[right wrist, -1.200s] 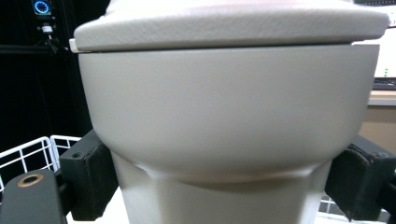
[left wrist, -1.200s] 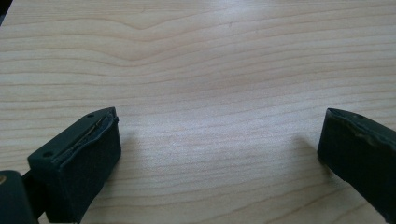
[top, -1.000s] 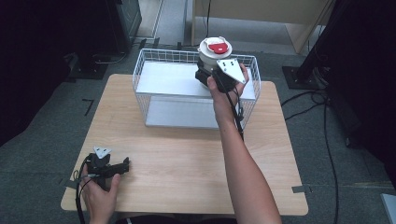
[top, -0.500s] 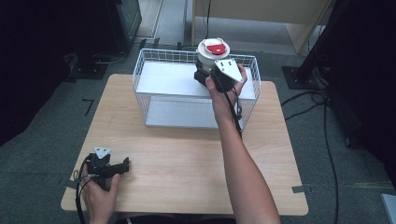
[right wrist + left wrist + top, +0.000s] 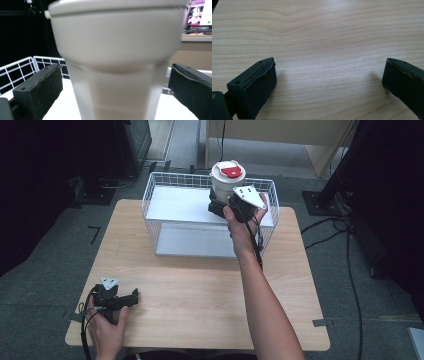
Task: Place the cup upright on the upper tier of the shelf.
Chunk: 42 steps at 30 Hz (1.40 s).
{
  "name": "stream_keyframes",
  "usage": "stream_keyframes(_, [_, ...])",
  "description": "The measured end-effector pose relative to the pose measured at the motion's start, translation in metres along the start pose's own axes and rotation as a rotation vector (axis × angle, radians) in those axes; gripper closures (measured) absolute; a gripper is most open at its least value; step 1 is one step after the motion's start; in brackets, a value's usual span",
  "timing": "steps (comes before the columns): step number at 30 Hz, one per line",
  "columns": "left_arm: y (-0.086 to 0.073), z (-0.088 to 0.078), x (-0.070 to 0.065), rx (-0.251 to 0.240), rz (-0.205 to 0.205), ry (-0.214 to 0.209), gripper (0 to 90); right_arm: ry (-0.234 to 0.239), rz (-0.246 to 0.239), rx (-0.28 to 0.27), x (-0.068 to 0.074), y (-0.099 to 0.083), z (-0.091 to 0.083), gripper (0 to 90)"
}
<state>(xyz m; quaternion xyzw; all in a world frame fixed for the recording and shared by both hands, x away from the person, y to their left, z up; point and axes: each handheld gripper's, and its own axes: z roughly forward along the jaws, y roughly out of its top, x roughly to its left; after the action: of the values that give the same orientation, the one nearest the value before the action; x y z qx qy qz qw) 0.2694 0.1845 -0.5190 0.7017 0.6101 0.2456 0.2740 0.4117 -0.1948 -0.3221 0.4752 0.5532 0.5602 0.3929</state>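
Observation:
A white cup with a red-and-white lid (image 5: 227, 175) stands at the back right of a white wire basket (image 5: 148, 202). My right gripper (image 5: 220, 202) is at the cup's lower part and is open. In the right gripper view the cup (image 5: 117, 50) sits close up between the two jaws of the right gripper (image 5: 116, 82), with a small gap on each side. My left gripper (image 5: 134, 297) rests open on the wooden table (image 5: 200, 290) near its front left corner. In the left gripper view, bare wood lies between the jaws of the left gripper (image 5: 329, 75).
Inside the basket is a white raised shelf (image 5: 175, 202) with a lower white floor (image 5: 190, 242) in front of it. Dark stands and cables (image 5: 330, 232) lie on the floor to the right of the table. A light wooden cabinet (image 5: 280, 132) stands behind the basket.
The right hand and its gripper have shifted slightly toward the near side. The cup has stayed at about the same spot. The left gripper has not moved.

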Motion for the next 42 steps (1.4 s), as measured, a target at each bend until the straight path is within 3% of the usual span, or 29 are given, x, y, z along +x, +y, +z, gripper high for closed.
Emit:
stream_keyframes(13, [0.000, 0.000, 0.000, 0.000, 0.001, 0.001, 0.0, 0.020, -0.027, 0.033, -0.016, -0.029, -0.022, 0.0])
stream_keyframes(26, [0.000, 0.000, 0.000, -0.002, -0.001, 0.001, 0.0, 0.036, -0.056, 0.024, -0.033, -0.048, -0.054, 0.0])
stream_keyframes(42, [0.000, 0.000, 0.000, -0.002, 0.001, 0.002, 0.0, 0.018, -0.075, 0.051, -0.055, -0.084, -0.095, 0.0])
